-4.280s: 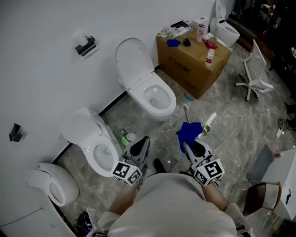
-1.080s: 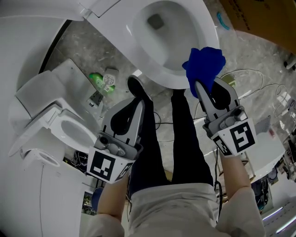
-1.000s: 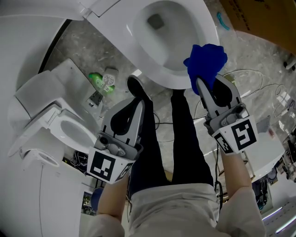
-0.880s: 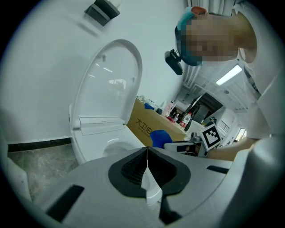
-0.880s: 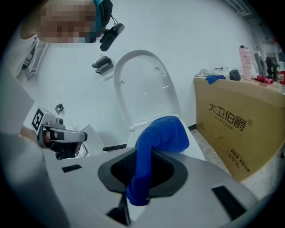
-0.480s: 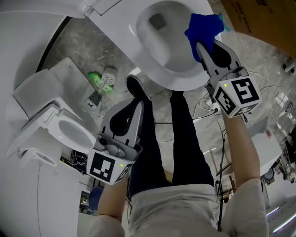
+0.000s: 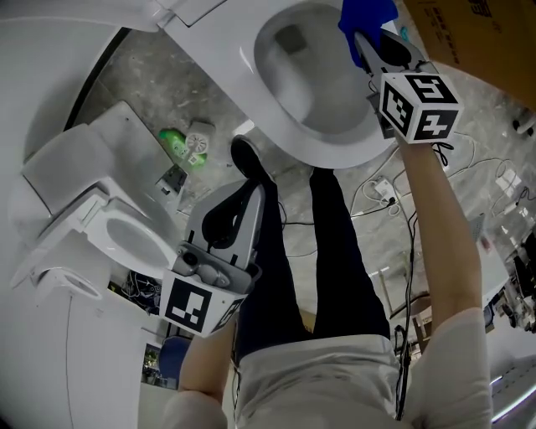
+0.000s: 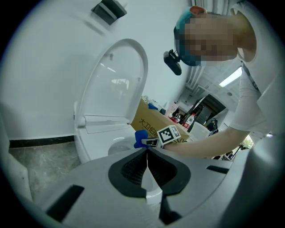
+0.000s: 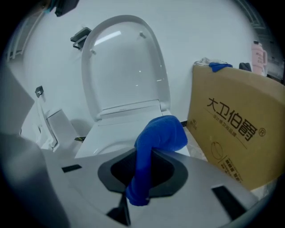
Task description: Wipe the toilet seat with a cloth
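The right gripper (image 7: 365, 35) reaches out to about 1 o'clock. Its fingers pinch the cloth (image 7: 366, 12) near one end, so a bunched wad sticks out past the tips as a wiping pad. That wad sits over the far right side of the seat (image 7: 335, 152); whether it presses on the rim cannot be told. The arm is stretched long, probably so the stroke can run along the curve.

The left gripper (image 8: 147, 155) hangs low at 7 o'clock, with its fingers pressed together on nothing. It looks parked out of the way while the right one works.

The lid (image 9: 124, 67) stands raised against the wall at 12 o'clock, leaving the whole ring bare for wiping.

The cloth is deep blue, soft and fleecy, and folds thickly where it is clamped. The seat is a glossy white oval ring, hard and smooth, so the cloth should slide easily. A matt brown cardboard box (image 9: 236, 129) stands just beside the toilet at 2 o'clock, leaving little room on that side. The floor (image 7: 155, 92) is grey and marbled.
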`<state>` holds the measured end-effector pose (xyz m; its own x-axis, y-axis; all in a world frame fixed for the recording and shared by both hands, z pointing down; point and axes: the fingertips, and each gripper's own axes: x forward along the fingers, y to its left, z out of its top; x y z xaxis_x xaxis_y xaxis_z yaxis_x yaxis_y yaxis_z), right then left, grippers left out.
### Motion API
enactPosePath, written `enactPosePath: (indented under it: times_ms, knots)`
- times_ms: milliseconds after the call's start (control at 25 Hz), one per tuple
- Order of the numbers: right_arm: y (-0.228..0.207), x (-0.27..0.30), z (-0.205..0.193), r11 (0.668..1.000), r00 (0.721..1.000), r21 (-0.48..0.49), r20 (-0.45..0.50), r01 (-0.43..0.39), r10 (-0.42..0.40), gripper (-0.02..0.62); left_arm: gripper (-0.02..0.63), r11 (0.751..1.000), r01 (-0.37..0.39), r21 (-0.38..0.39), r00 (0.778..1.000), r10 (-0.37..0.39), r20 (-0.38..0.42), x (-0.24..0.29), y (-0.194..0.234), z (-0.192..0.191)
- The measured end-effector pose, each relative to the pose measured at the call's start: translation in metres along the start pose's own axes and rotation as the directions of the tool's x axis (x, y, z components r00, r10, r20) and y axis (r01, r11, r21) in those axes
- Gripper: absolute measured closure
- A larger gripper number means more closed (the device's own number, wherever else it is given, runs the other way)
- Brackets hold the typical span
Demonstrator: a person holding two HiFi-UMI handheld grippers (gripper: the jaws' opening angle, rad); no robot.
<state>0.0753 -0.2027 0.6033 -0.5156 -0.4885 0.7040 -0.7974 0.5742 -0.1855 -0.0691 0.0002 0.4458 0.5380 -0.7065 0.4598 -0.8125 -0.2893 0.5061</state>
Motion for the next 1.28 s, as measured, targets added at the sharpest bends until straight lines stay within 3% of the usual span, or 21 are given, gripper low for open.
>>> enactPosePath:
  times_ms: [320, 560, 1280]
  knots:
    - [-0.013, 0.027, 0.004, 0.997, 0.999, 0.078, -0.043, 0.016, -0.013, 0.541, 0.597, 1.000, -0.005, -0.013, 1.000, 0.005, -0.006, -0.003, 0.007, -0.005]
    - [-0.008, 0.035, 0.004, 1.000, 0.996, -0.017, -0.084, 0.001, -0.003, 0.541, 0.597, 1.000, 0.001, -0.013, 1.000, -0.001, 0.005, -0.005, 0.010, -0.003]
    - [-0.014, 0.044, 0.004, 1.000, 0.995, 0.007, -0.097, 0.020, -0.020, 0.541, 0.597, 1.000, 0.002, -0.027, 1.000, -0.002, 0.014, -0.010, 0.017, -0.005]
